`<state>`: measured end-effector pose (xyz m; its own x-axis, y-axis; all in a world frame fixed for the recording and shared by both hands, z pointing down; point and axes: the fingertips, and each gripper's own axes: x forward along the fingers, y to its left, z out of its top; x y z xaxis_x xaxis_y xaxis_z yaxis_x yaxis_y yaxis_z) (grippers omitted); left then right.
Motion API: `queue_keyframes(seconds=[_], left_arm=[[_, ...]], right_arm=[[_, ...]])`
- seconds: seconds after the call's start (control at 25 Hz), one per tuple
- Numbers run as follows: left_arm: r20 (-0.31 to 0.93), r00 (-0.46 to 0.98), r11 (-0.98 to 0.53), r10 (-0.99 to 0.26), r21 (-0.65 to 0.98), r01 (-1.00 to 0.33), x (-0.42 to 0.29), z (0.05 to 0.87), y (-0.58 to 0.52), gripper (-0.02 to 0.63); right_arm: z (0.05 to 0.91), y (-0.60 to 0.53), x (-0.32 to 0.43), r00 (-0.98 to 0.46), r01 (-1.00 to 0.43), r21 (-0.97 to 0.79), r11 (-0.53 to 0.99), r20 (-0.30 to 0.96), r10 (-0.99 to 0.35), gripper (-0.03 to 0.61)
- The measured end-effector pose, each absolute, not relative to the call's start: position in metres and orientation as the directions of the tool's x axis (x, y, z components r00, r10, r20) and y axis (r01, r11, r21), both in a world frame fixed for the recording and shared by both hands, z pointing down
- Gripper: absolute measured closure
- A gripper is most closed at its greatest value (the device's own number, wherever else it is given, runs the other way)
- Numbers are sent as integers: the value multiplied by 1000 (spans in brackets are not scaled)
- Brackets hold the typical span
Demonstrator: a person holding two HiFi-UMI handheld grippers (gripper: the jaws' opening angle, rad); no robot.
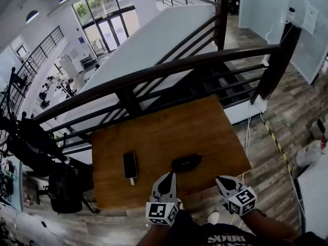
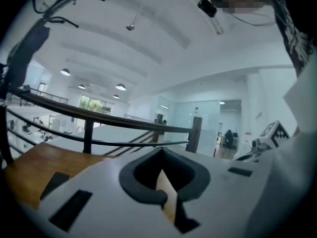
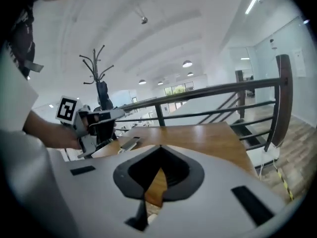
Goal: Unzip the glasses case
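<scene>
Both grippers hang at the table's near edge with jaws closed together and nothing between them: left gripper [image 1: 168, 177], right gripper [image 1: 221, 180]. The black glasses case [image 1: 186, 162] lies on the wooden table [image 1: 169, 127] near that edge, just ahead of both and apart from them; its zipper is too small to read. A phone [image 1: 130, 164] lies left of it. A dark railing [image 1: 154, 73] runs past the far edge.

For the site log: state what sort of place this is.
Probably a mezzanine in an open-plan office building. A dark railing overlooks a lower floor with what look like desks, tall glass entrance doors stand down there, and a wooden table sits right beside the railing.
</scene>
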<state>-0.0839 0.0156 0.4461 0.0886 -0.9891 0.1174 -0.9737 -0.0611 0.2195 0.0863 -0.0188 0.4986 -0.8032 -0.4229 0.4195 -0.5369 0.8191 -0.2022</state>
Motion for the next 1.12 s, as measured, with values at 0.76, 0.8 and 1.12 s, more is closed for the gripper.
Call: queue_keyframes(seconds=[0.76,0.8,1.12], left_arm=[[86,-51,68,-995,203,-977,-55,400,59,609],[73,-54,68,-996,205,-976,-59,397,59,609],[53,-68,79,-996,239,-968,-82,397,66,609]], right_arm=[[419,1,64,-893,-435,-113,893,179,-412,580],[416,1,60,-891,-439,-101,893,182,-417,580],[419,2,52,-858,-488,-73,870,221,-463,580]])
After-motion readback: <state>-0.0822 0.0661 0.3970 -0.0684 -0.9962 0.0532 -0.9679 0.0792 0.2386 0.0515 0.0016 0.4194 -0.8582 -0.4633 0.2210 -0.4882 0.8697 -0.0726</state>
